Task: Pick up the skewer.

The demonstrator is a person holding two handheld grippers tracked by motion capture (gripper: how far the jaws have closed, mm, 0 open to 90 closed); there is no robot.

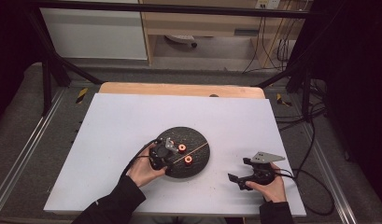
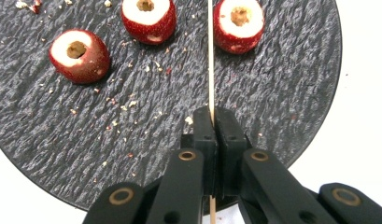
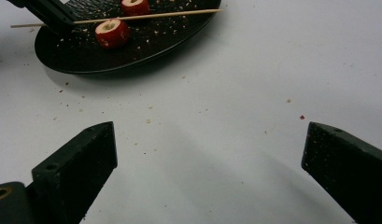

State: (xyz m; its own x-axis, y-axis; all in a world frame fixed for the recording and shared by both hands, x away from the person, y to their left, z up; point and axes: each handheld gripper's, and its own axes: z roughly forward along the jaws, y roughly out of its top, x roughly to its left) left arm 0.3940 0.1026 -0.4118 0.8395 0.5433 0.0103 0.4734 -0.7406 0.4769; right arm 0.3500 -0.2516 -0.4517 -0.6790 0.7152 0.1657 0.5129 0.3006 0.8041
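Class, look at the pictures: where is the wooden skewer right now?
The skewer lies across the black plate, one end pinched in the left claw, passing between two cored red fruits.

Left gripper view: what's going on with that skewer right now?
A person works at the white table with a gripper in each hand. The left gripper is shut on the thin wooden skewer, which lies across the dark round plate beside three cored red fruits. The right gripper rests apart on the table, jaws wide open and holding nothing.
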